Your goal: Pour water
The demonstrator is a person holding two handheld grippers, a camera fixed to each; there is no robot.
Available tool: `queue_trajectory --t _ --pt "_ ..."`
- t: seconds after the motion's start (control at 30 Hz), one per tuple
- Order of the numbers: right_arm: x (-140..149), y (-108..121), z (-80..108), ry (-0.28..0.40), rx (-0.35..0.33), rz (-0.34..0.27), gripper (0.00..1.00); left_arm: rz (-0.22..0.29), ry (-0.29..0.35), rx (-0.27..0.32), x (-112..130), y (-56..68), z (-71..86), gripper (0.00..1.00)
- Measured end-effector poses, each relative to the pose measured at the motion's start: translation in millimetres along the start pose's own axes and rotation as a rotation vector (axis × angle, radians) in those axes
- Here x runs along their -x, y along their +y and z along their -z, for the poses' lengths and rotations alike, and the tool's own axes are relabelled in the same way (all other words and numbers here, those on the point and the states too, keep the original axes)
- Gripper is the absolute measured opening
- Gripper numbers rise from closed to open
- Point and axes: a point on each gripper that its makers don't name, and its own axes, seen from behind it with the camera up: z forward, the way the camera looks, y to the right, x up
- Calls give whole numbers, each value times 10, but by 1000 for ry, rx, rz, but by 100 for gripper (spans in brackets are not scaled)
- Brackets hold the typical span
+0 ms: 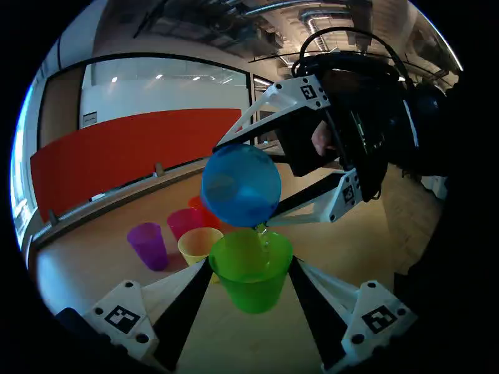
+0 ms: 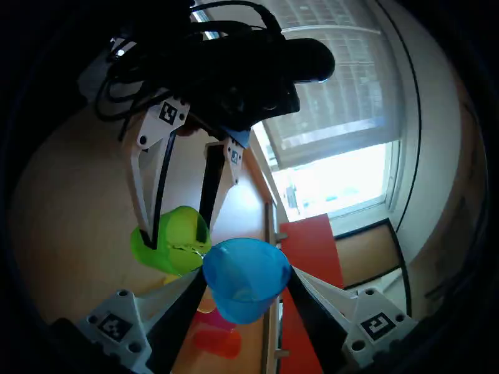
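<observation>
Water is mid-pour: the right hand-held gripper point(image 2: 244, 274), both fingers clamped on a blue cup point(image 2: 245, 288), tips it steeply so its lip hangs just over a green cup point(image 1: 252, 277). The green cup is gripped upright between the two fingers of the left hand-held gripper point(image 1: 249, 268). A thin thread of water point(image 1: 262, 239) runs from the blue lip into the green cup. Both cups sit at the near end of the pale wooden surface point(image 1: 81, 268) and appear to be held above it. Farther back to the left stand a purple cup point(image 1: 148, 244), a pink cup point(image 1: 184, 221), a yellow cup point(image 1: 196, 246) and a red cup point(image 1: 201, 206). The two cups in use are translucent plastic tumblers, and the level in the green one cannot be made out. Judging by the tilt, the pour looks well advanced, leaving the blue cup to be emptied and righted.
</observation>
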Motion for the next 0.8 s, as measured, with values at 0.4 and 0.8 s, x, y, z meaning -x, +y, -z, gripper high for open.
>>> queue_trajectory --t 0.4,0.8 --pt "-35 -15 14 0 5 32 92 -5 -3 -1 -1 -3 -5 87" --pt "-45 -27 22 -3 10 73 92 -9 -7 5 1 27 -32 88"
